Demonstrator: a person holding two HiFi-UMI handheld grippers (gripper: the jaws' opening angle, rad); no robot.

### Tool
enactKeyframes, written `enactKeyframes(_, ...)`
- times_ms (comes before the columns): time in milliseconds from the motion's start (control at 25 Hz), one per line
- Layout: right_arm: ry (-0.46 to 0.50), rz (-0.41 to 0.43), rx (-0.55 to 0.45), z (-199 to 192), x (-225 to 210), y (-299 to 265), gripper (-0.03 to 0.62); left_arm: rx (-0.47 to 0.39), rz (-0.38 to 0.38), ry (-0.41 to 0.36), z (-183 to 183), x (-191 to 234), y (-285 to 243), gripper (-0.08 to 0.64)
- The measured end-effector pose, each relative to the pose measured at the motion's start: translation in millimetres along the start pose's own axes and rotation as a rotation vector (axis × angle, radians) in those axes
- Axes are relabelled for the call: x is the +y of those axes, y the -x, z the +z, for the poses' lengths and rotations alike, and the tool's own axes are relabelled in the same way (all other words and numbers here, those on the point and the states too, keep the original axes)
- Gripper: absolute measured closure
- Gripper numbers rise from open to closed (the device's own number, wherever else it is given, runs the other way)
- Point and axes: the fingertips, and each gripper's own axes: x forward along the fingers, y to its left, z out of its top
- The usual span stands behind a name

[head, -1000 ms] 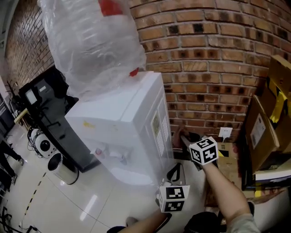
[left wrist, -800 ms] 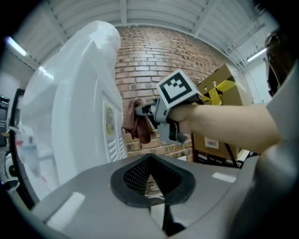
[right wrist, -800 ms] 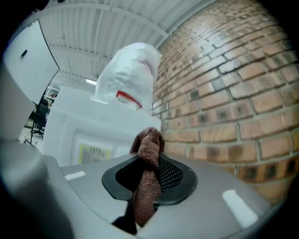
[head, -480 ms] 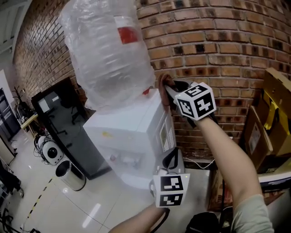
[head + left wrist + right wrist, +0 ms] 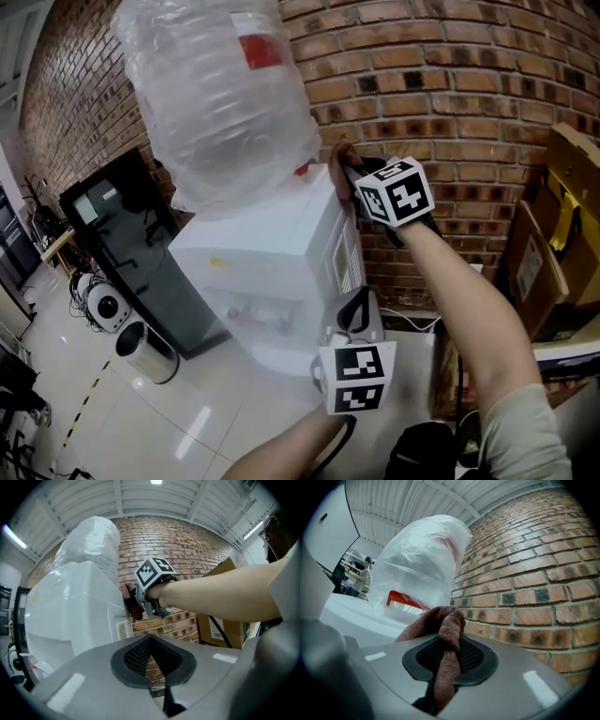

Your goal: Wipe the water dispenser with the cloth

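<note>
dispenser [image 5: 272, 272]: a white floor unit against a brick wall [image 5: 469, 75], with a big bottle [image 5: 216, 94] wrapped in clear film seated upside down on its top. the cloth [image 5: 445, 634], brown and bunched, is up at the top rear corner, in the narrow space between the bottle's neck and the wall. the right gripper [image 5: 345, 176] is clamped on it, with a fold poking out past the jaw tips and a tail trailing back between the pads. held that way, a soft wad leads, so fabric should meet the casing rather than hard plastic. whether the cloth already touches the top i cannot tell. it looks set to begin on the top panel, the highest face, which suits working downward.

the left gripper [image 5: 356, 314] hangs lower by the front right corner, jaws together with nothing in them. it seems parked clear of the wiping arm, though close enough to steady the unit if needed.

the casing is smooth, glossy white plastic, with a label [image 5: 347, 267] on the side and taps [image 5: 253, 319] in a front recess. a wipe should glide, but the bottle crowds the top, leaving only a rim to reach. the floor [image 5: 187, 412] is pale, shiny tile. boxes [image 5: 553, 244] of cardboard stack to the right, a black cabinet [image 5: 122, 244] and a steel bin [image 5: 145, 352] stand to the left.
</note>
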Motion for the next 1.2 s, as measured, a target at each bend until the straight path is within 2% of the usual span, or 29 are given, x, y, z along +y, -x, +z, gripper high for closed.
enactKeyframes(360, -0.045, 0.013, 0.098, -63.0, 6.2, 2.8, 0.509, 0.041, -0.028, 0.046, -43.7, -17.6, -12.0, 0.56)
enactKeyframes(600, -0.122, 0.046, 0.161, -130.0, 20.1, 4.3, 0.509, 0.083, -0.035, 0.067, -87.5, -27.4, -15.4, 0.56)
enactKeyframes(840, -0.11, 0.074, 0.238, -185.9, 36.4, 8.7, 0.509, 0.125, -0.043, 0.067, -119.2, -32.7, -22.0, 0.56)
enactKeyframes(1200, -0.12, 0.107, 0.309, -244.2, 49.8, 15.4, 0.509, 0.162, -0.059, 0.065, -153.9, -44.8, -29.7, 0.56)
